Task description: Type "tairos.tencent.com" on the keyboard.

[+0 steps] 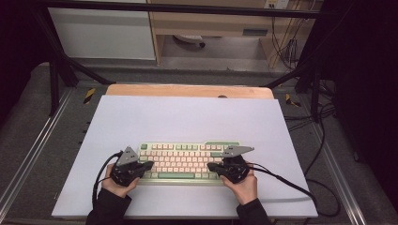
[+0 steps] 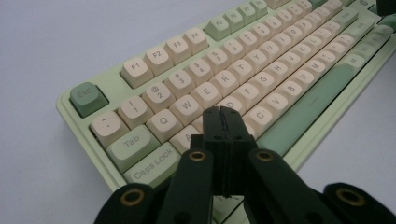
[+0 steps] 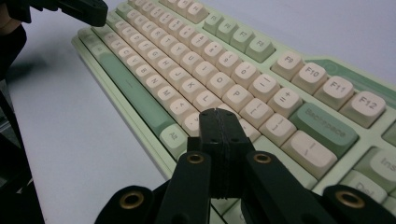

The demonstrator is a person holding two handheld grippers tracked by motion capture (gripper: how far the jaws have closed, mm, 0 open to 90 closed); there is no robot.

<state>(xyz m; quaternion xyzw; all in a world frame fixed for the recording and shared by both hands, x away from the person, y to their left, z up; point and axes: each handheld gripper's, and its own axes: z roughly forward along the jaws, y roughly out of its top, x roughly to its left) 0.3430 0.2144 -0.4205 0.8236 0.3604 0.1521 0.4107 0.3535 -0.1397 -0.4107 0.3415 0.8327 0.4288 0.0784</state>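
We are typing: both claws, left (image 2: 222, 112) and right (image 3: 219, 114), pressed together over the keyboard (image 1: 183, 161) lying on the white surface (image 1: 187, 117). Next, we judge, each tip must drop squarely onto one key.

- The keyboard (image 1: 187, 161) – pale green case, cream keycaps, darker green Esc, space bar and Backspace – lies flat on the white sheet, long side parallel to the near edge.
- It sits on the near half, roughly centred between left and right.
- Function keys run along its far row, space bar nearest the person.
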